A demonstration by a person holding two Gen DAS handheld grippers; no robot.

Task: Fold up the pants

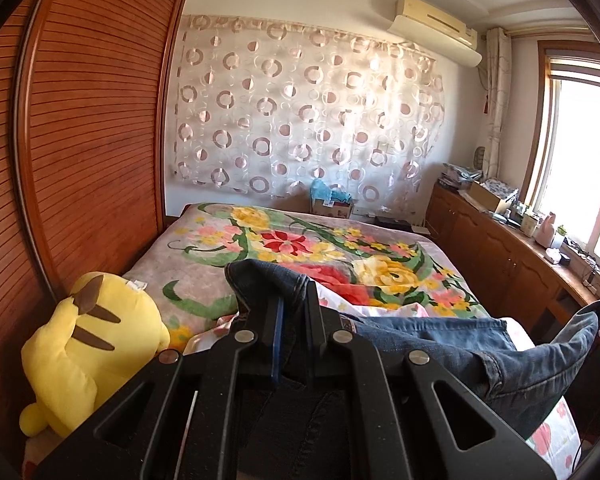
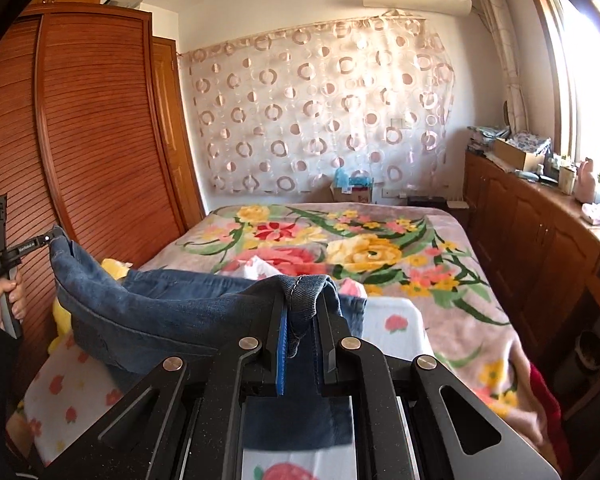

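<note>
A: How are the pants (image 1: 420,332) held?

B: Dark blue denim is seen clamped in both tools. The left hand-held gripper (image 1: 290,300) is closed on a bunched hem or edge of the cloth, which is draped over its fingertips. The right hand-held gripper (image 2: 302,308) is likewise closed on a folded denim edge, with the fabric pinched between the blue pad and the opposite finger.

A: Where is the garment placed?

B: It is lifted above the near end of the bed (image 2: 452,248), stretched between the two tools. A sagging span of denim is seen running from the right one across to the left one, which is visible at the left edge of the right wrist view (image 2: 48,238), gripped by a hand (image 2: 4,300). Whether any part is touching the bedding below cannot be told.

A: What is lying under it?

B: A white cloth with red fruit print (image 2: 396,324) is spread at the near edge of the bed, over a floral blanket (image 1: 340,240). A yellow plush toy (image 1: 84,352) is lodged at the bed's near left corner, against a slatted wooden wardrobe (image 1: 100,140).
</note>
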